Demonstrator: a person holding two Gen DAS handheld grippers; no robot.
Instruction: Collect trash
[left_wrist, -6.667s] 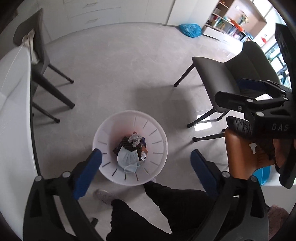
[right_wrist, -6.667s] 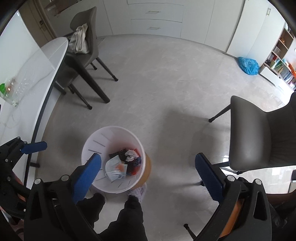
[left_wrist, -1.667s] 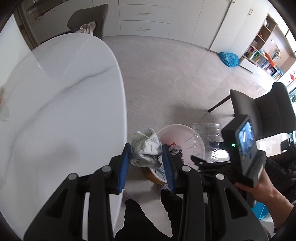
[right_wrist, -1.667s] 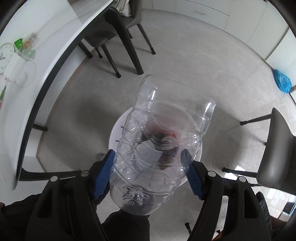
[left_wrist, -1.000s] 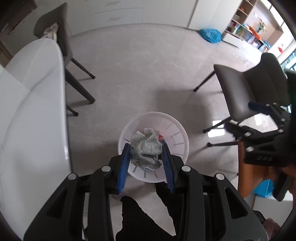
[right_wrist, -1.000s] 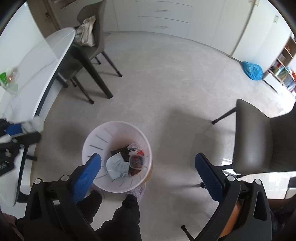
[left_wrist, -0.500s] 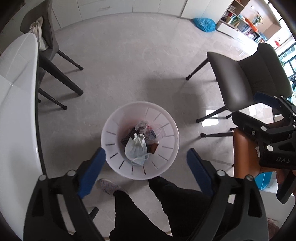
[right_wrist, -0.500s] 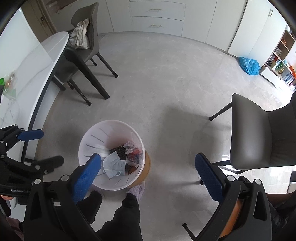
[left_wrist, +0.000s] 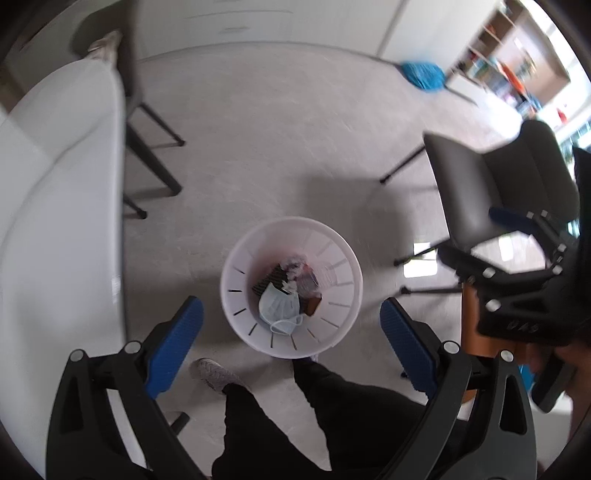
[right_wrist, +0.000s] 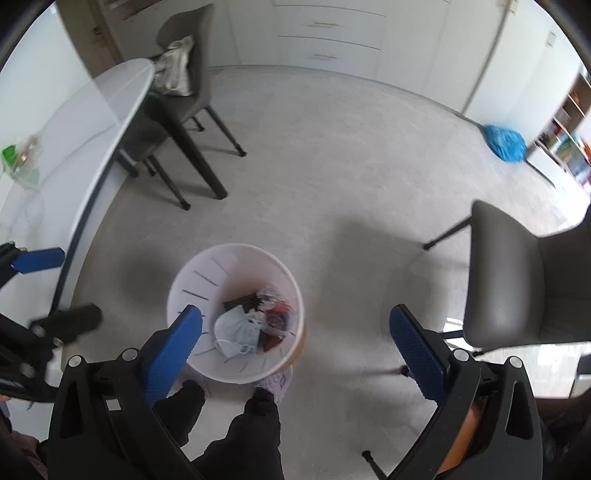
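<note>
A white slotted trash bin stands on the grey floor at my feet; it also shows in the right wrist view. Inside lie a pale blue face mask, crumpled paper, a clear plastic bottle and dark scraps. My left gripper is open and empty above the bin. My right gripper is open and empty above the bin's right side. The right gripper's body appears at the right of the left wrist view.
A white table runs along the left, with dark chairs behind it. A grey chair stands at the right. A blue bag lies on the far floor by shelves. My legs and shoes are below the bin.
One second ago my left gripper held crumpled paper over the bin; it has opened and the paper lies in the bin. Both views have shifted slightly and are motion-blurred.
</note>
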